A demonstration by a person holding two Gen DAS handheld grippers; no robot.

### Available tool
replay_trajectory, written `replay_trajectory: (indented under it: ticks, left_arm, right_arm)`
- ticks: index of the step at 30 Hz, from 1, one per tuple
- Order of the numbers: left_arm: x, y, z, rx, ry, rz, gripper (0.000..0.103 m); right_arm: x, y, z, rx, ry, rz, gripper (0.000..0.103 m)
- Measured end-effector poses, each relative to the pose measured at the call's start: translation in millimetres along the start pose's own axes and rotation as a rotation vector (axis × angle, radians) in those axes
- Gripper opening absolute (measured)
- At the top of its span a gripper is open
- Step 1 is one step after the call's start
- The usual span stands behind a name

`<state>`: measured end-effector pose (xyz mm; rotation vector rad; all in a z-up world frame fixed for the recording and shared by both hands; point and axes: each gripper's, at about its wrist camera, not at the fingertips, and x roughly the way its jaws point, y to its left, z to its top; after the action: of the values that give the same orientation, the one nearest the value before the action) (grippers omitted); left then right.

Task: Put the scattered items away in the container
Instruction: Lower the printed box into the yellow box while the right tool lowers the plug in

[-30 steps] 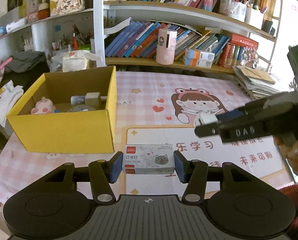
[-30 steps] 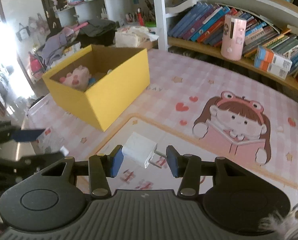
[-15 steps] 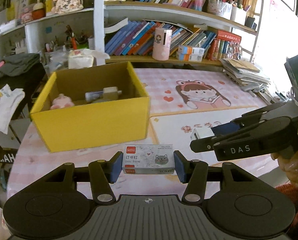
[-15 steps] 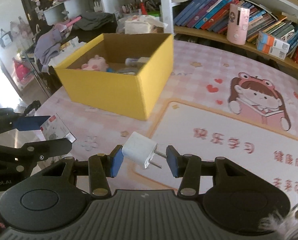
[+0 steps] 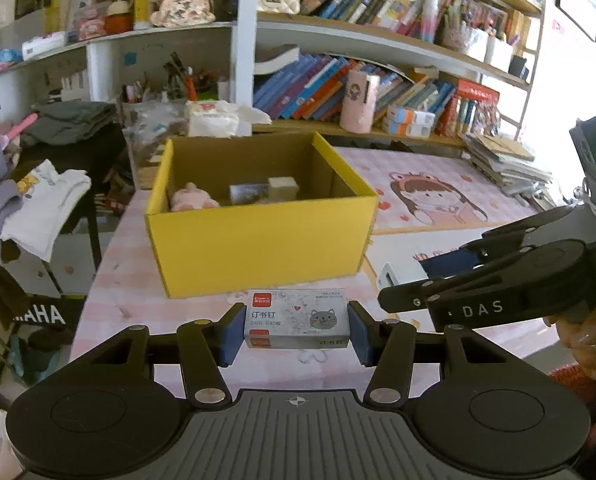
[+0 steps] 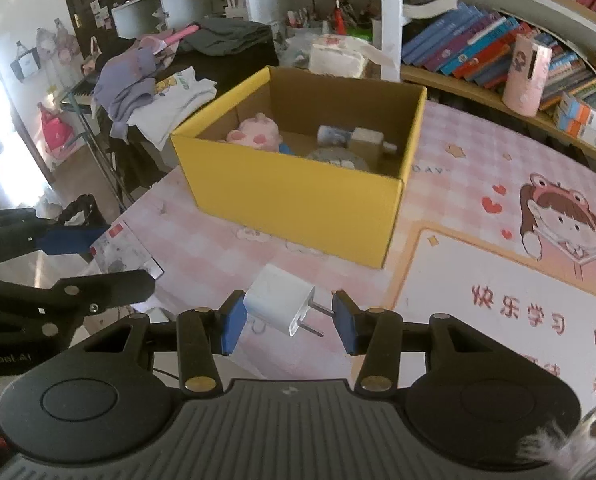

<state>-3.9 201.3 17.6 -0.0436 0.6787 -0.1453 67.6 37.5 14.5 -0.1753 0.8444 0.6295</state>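
My left gripper [image 5: 295, 330] is shut on a small grey box of staples [image 5: 296, 318] with a cat picture, held in the air in front of the yellow cardboard box [image 5: 257, 240]. My right gripper [image 6: 287, 320] is shut on a white plug adapter [image 6: 277, 302], its two prongs toward the right pad. The yellow cardboard box [image 6: 293, 188] stands open on the pink table and holds a pink plush toy [image 6: 253, 134], a small bottle [image 6: 356, 138] and other items. Each gripper shows in the other's view, the right gripper [image 5: 418, 280] at the right, the left gripper [image 6: 109, 258] at the left.
A pink checked tablecloth with a cartoon girl mat [image 6: 558, 220] covers the table. Bookshelves [image 5: 378, 80] with books and a pink cylinder [image 5: 358, 100] run behind. Clothes [image 6: 157, 84] lie on a rack past the table's left edge. A hand [image 5: 586, 332] holds the right gripper.
Both grippers have moved left across the table, each keeping its item. The yellow box now lies straight ahead of them instead of off to the left.
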Motion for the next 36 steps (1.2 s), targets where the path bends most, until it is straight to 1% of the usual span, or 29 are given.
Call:
replay_trajectory:
  ticks: [3, 8, 12, 14, 18, 20, 23, 26, 31, 36]
  left_arm:
    - [0.4, 12.6, 7.7, -0.009, -0.024, 0.006, 0.052]
    - [7.1, 25.7, 33.2, 0.024, -0.088, 0.002, 0.052]
    - [18.6, 34.0, 63.5, 0.081, -0.138, 0.004, 0.052]
    - [28.2, 39.1, 80.6, 0.128, -0.155, 0.008, 0.052]
    - [54.8, 48.5, 112.8, 0.202, -0.153, 0.018, 0.052]
    - [73.8, 54.8, 127.5, 0.222, -0.119, 0.019, 0.052]
    - [109.5, 66.0, 147.6, 0.213, -0.035, 0.01, 0.052]
    - [143.8, 72.7, 160.3, 0.212, 0.046, 0.012, 0.052]
    - [182.3, 74.7, 169.7, 0.257, 0.129, 0.04, 0.052]
    - [216.4, 79.7, 176.3, 0.255, 0.224, 0.039, 0.052]
  right_arm:
    - [3.1, 4.2, 12.9, -0.014, -0.022, -0.013, 0.045]
    - [8.7, 9.4, 41.7, -0.05, -0.07, -0.021, 0.045]
    - [18.0, 8.6, 70.0, -0.082, -0.099, -0.022, 0.045]
    - [25.0, 5.5, 85.2, -0.091, -0.106, -0.019, 0.045]
    - [47.5, -1.7, 116.2, -0.127, -0.099, -0.014, 0.045]
    - [63.1, -4.0, 130.7, -0.157, -0.084, -0.018, 0.045]
    - [90.7, -7.6, 149.8, -0.193, -0.048, -0.022, 0.045]
    - [118.2, -10.7, 164.4, -0.23, -0.012, -0.037, 0.045]
    - [155.8, -19.4, 179.5, -0.256, 0.054, -0.052, 0.045]
    - [182.7, -29.5, 185.3, -0.238, 0.116, -0.061, 0.045]
